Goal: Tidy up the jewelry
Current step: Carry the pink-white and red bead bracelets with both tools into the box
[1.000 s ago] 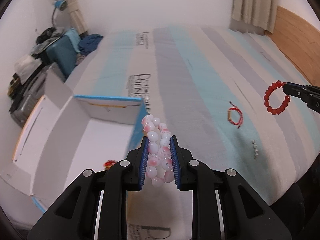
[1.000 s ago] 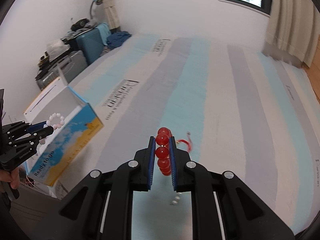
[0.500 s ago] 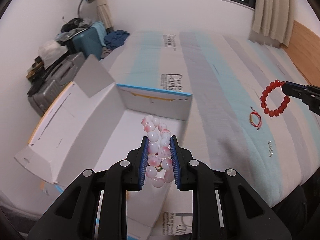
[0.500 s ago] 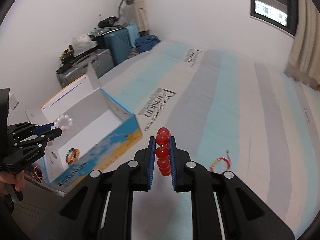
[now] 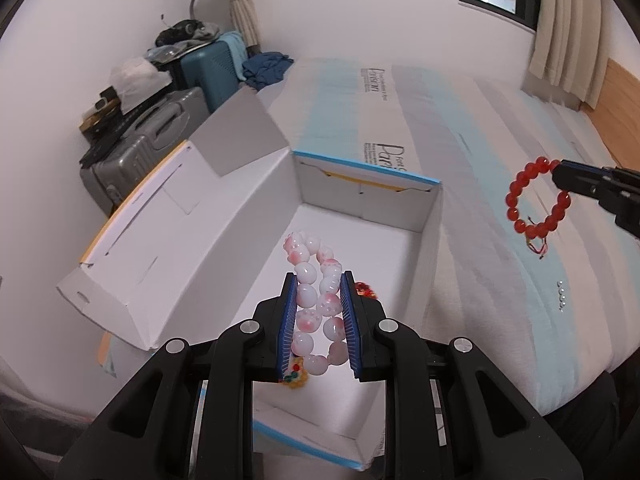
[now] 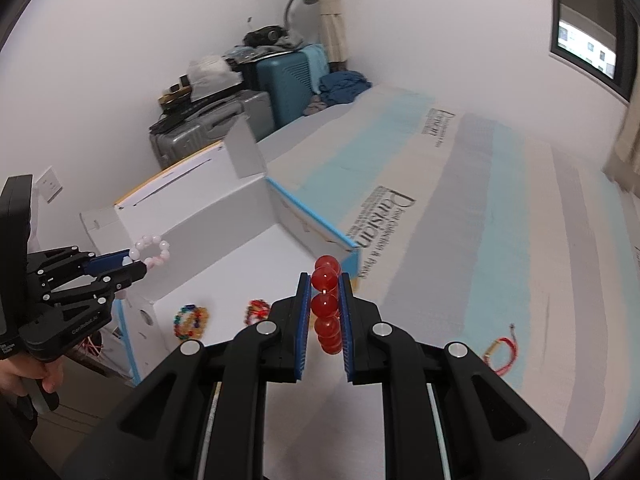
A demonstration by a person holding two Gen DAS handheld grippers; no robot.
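left gripper (image 5: 318, 312) pinched on pink-white bracelet (image 5: 316, 304), held above open box (image 5: 430, 248) | two bracelets, possibly more, seen on box floor | right gripper (image 6: 325, 312) clamped on red bracelet (image 6: 326, 308), held over bed (image 6: 480, 240)

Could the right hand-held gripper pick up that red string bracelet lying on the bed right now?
Probably not yet. The right hand-held gripper is already shut on the red bead bracelet, so it would have to drop that first. Nothing covers the red string bracelet on the bed.
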